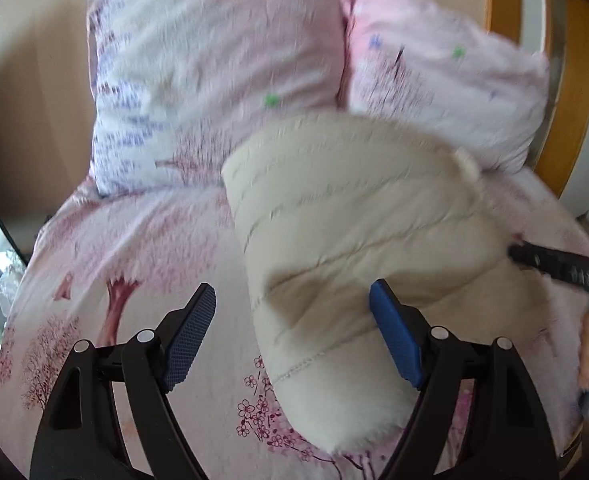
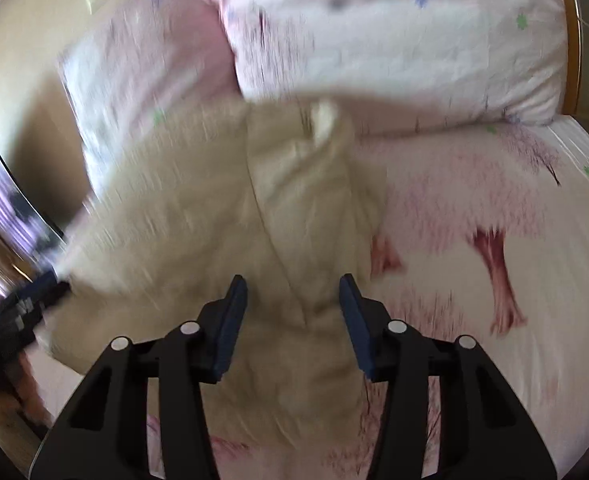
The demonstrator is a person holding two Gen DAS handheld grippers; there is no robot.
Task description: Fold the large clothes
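Hovering wide-jawed, both the left gripper (image 1: 292, 332) and right gripper (image 2: 293, 324) are holding nothing; the puffy jacket (image 1: 358, 240) is risking springing unfolded.

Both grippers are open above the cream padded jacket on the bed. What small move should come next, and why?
Probably lower the right gripper and close it on the jacket. Its jaws stand open with a raised fold of the cream fabric running between them, and it holds nothing. The left gripper is also open, over the jacket's edge on the pink bedsheet.

Two floral pillows (image 1: 214, 72) against a headboard (image 1: 574, 80), on a pink sheet (image 1: 134, 248)
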